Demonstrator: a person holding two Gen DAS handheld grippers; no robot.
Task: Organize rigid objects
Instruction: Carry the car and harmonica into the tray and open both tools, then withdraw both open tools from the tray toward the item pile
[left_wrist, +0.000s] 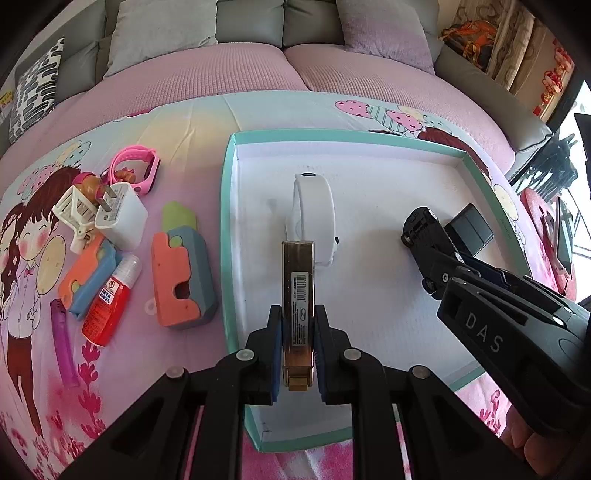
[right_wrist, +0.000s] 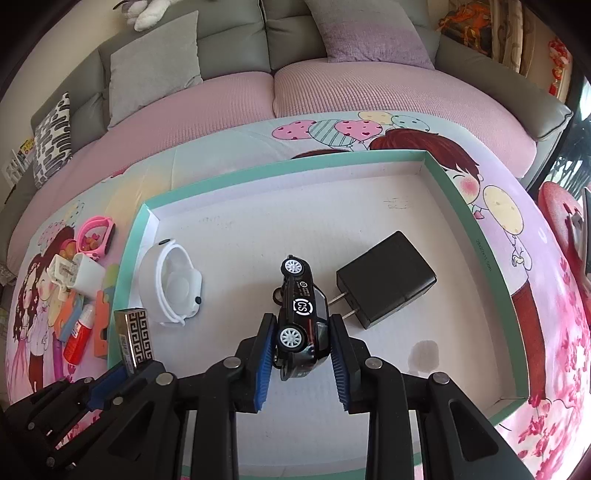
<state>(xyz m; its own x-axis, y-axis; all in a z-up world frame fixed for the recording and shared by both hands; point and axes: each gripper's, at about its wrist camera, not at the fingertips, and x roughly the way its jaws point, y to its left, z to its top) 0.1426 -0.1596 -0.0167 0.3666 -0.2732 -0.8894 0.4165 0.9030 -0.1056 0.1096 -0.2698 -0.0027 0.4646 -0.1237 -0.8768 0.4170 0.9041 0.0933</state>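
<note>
Two grips I hold above the teal-rimmed box (right_wrist: 476, 236): my right gripper (right_wrist: 303, 363) pinches the black toy car (right_wrist: 301, 314) beside the black charger (right_wrist: 386, 278); my left gripper (left_wrist: 298, 354) clamps the gold lighter (left_wrist: 298, 291) near the left rim.

Both wrist views steeply down, close over shared tray (left_wrist: 231, 236), side by side

Counted on cloth: one box (left_wrist: 226, 229), two watches (left_wrist: 314, 210) (left_wrist: 135, 168), two chargers (right_wrist: 386, 278) (left_wrist: 120, 214), one car (right_wrist: 301, 317), one lighter (left_wrist: 298, 295), one bottle (left_wrist: 107, 301), two foam toys (left_wrist: 183, 266) (left_wrist: 86, 275).
</note>
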